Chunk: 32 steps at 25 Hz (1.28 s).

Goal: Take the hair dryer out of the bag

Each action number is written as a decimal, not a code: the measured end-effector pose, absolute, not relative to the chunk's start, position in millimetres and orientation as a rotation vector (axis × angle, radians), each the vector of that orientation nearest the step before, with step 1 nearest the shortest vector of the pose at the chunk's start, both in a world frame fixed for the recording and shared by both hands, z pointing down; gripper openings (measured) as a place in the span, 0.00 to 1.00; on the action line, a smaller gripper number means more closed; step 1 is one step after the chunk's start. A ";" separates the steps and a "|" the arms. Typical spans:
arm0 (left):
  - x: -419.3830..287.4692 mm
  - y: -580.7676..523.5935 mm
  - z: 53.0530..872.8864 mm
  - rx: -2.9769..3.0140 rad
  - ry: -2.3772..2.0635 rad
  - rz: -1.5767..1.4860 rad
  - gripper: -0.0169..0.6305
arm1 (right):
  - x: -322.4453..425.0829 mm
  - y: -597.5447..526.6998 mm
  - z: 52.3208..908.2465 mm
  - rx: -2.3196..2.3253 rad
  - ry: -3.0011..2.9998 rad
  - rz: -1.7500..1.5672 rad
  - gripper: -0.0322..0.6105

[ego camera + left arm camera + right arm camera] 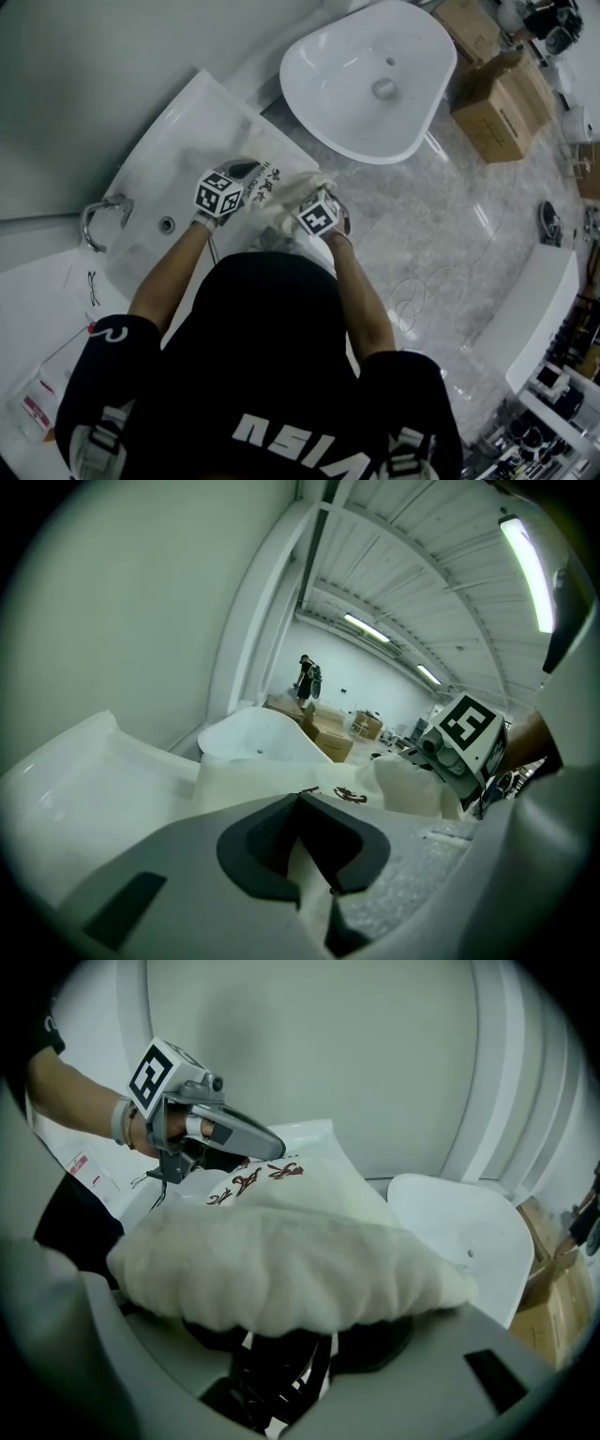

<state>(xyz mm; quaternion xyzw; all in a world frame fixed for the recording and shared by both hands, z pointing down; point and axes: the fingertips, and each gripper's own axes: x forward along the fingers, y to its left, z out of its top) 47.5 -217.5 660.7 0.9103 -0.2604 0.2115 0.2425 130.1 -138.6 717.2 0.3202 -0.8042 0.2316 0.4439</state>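
A cream cloth bag with dark red characters lies on the white sink top. My left gripper is at its left end and shut on a fold of the bag's cloth. In the right gripper view the left gripper rests on the printed side of the bag. My right gripper clasps the bag's thick, bunched end, which bulges over its jaws. Something black with loops like a cord shows under the cloth between those jaws. The hair dryer itself is hidden.
A chrome tap stands at the sink's left end. A white oval basin sits on the marble floor beyond, with cardboard boxes at its right. Papers lie on the counter at the left. A person stands far off.
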 end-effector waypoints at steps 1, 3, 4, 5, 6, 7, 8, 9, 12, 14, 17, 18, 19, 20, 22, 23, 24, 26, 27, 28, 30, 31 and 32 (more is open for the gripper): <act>46.4 -217.2 660.9 2.491 -0.714 0.584 0.02 | 129.3 -137.8 717.8 0.791 -1.995 0.577 0.38; 44.4 -217.0 661.0 2.501 -0.720 0.601 0.02 | 128.0 -136.6 717.9 0.788 -1.998 0.579 0.38; 43.5 -217.0 660.9 2.505 -0.726 0.609 0.02 | 127.4 -135.9 717.7 0.788 -2.001 0.580 0.38; 42.9 -217.1 660.7 2.507 -0.734 0.610 0.02 | 126.9 -135.1 717.2 0.787 -2.004 0.581 0.38; 42.6 -217.4 660.6 2.504 -0.740 0.603 0.02 | 126.7 -134.8 716.5 0.788 -2.007 0.580 0.38; 42.3 -218.0 660.8 2.498 -0.744 0.594 0.02 | 126.8 -135.1 716.0 0.790 -2.007 0.577 0.38; 41.8 -219.1 661.3 2.490 -0.748 0.585 0.02 | 126.9 -135.7 715.9 0.790 -2.007 0.574 0.38; 40.8 -220.7 662.1 2.481 -0.753 0.578 0.03 | 127.0 -136.3 716.2 0.791 -2.006 0.571 0.38; 35.1 -225.1 664.1 2.443 -0.777 0.560 0.19 | 128.0 -136.9 717.2 0.795 -2.002 0.565 0.38; 33.2 -224.7 664.0 2.426 -0.772 0.546 0.24 | 128.1 -136.9 716.8 0.803 -2.003 0.563 0.38; 34.8 -221.7 661.0 2.408 -0.733 0.503 0.25 | 126.4 -138.5 714.8 0.807 -2.011 0.552 0.38; 36.4 -220.4 659.7 2.399 -0.716 0.486 0.25 | 125.6 -138.8 713.5 0.804 -2.015 0.543 0.38; 38.6 -218.8 658.3 2.393 -0.695 0.472 0.24 | 124.7 -139.2 712.0 0.801 -2.020 0.531 0.38; 41.1 -217.0 656.9 2.389 -0.673 0.462 0.24 | 124.1 -139.8 710.9 0.797 -2.023 0.518 0.38; 45.3 -214.1 655.1 2.389 -0.639 0.458 0.24 | 123.4 -140.6 710.9 0.789 -2.023 0.495 0.38; 46.0 -213.5 654.7 2.391 -0.637 0.462 0.24 | 123.1 -141.0 710.7 0.786 -2.021 0.486 0.38; 45.8 -213.3 654.6 2.392 -0.641 0.467 0.23 | 122.6 -141.3 709.7 0.783 -2.022 0.479 0.38; 43.7 -213.6 653.5 2.392 -0.657 0.475 0.19 | 122.0 -140.6 708.7 0.783 -2.026 0.476 0.38; 42.7 -214.0 652.0 2.397 -0.666 0.481 0.11 | 121.9 -140.1 708.4 0.784 -2.029 0.477 0.38; 42.1 -214.3 650.6 2.407 -0.675 0.490 0.06 | 121.7 -139.9 707.6 0.786 -2.034 0.478 0.38; 41.4 -215.1 648.7 2.432 -0.693 0.506 0.04 | 121.0 -139.9 706.9 0.793 -2.046 0.485 0.38; 40.8 -215.7 648.0 2.440 -0.703 0.510 0.04 | 120.6 -140.0 706.8 0.796 -2.051 0.490 0.38; 39.8 -216.8 647.1 2.447 -0.717 0.513 0.04 | 120.0 -140.1 706.2 0.797 -2.056 0.492 0.38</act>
